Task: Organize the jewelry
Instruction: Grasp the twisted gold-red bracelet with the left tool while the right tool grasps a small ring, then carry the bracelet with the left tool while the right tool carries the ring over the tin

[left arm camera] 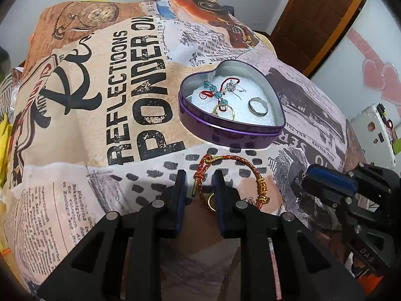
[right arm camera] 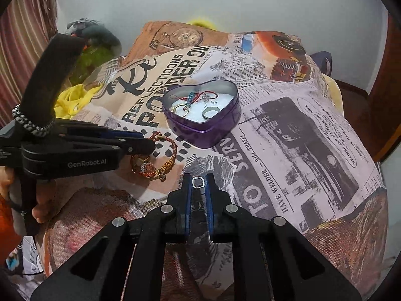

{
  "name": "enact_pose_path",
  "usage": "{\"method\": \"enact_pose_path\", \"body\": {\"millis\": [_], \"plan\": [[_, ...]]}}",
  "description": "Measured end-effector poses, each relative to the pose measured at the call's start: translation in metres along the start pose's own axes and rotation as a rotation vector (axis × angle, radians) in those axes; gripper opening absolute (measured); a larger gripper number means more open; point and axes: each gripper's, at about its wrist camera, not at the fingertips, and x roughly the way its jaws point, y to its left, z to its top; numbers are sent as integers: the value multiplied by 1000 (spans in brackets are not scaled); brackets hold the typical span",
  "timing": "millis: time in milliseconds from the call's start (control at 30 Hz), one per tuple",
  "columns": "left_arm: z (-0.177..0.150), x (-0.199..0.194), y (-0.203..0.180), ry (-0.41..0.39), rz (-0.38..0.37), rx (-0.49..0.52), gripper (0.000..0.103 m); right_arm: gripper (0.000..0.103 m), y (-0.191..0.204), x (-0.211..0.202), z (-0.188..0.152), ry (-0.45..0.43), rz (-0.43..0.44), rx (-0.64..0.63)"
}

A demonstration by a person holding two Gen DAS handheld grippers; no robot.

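Observation:
A purple heart-shaped tin (left arm camera: 233, 131) (right arm camera: 200, 130) sits on the printed blanket, holding a red cord with blue beads (left arm camera: 213, 92), a gold ring (left arm camera: 223, 111) and a silver ring (left arm camera: 258, 106). A red-and-gold braided bracelet (left arm camera: 233, 163) (right arm camera: 164, 163) lies in front of the tin. My left gripper (left arm camera: 199, 178) is open, its fingers either side of the bracelet's left part. My right gripper (right arm camera: 198, 181) is shut on a small silver ring (right arm camera: 198, 182), held above the blanket to the right of the bracelet.
The printed newspaper-pattern blanket (left arm camera: 100, 100) (right arm camera: 300, 130) covers a soft, uneven surface. A yellow cloth (right arm camera: 72, 100) lies at its left edge. A brown wooden door (left arm camera: 318, 17) and a white wall stand behind. The right gripper also shows in the left wrist view (left arm camera: 333, 183).

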Motion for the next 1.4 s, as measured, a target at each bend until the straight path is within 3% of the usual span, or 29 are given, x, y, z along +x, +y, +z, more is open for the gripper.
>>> {"method": "enact_pose_path", "body": {"millis": [133,333,533,1033,1400], "plan": [[0,0,1,-3,20,4,6,9,-2,-2,0,-9,5,11],[-2,-10,0,-10,-17,-17,6,9,-3,-8,2,-22,-1,12],[-5,-38,-12,-71,-17,6,6,9,-2,-18,5,-43,-14,12],[2,-110,-28,-245,52,68,6,9,2,-45,16,-106,-31,3],[23,-113,-29,-290,49,69,6,9,-1,-48,32,-143,-33,-3]]}}
